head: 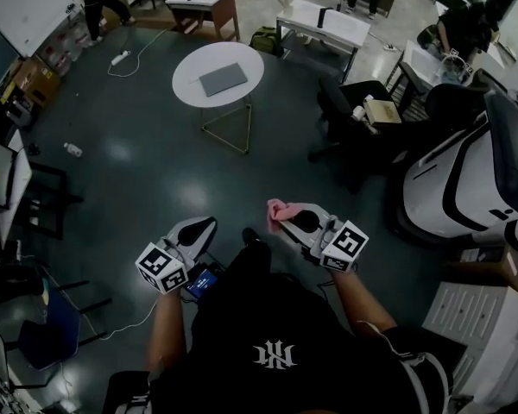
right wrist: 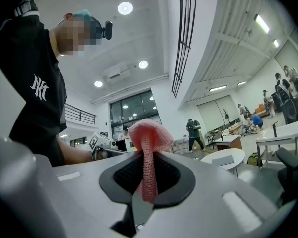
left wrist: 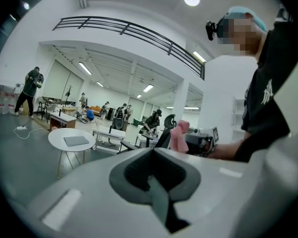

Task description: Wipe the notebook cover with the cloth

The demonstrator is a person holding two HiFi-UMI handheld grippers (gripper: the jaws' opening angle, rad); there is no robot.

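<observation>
Head view looks down on a person in a black shirt (head: 276, 343) who stands on a dark floor. Each hand holds a tool out in front. The left gripper (head: 200, 228) has its two jaws pressed together, with nothing between them. The left gripper view shows the jaws meeting in the middle. The right gripper (head: 295, 218) pinches a pink cloth (head: 278, 209). In the right gripper view the cloth runs up between the jaws in a thin strip and puffs out on top like a mushroom. The two grippers are side by side, a little apart. The cloth touches only the right gripper's jaws.

The notebook (head: 223, 78) is grey. It lies flat and closed on a round white table (head: 190, 93). The table is well apart from the person, across the floor, near the top of the head view. Both gripper views show the table and notebook small and far off. A white power strip (head: 119, 58) lies on the floor to the left of the table. A black office chair (head: 350, 110) stands to the right of it.
</observation>
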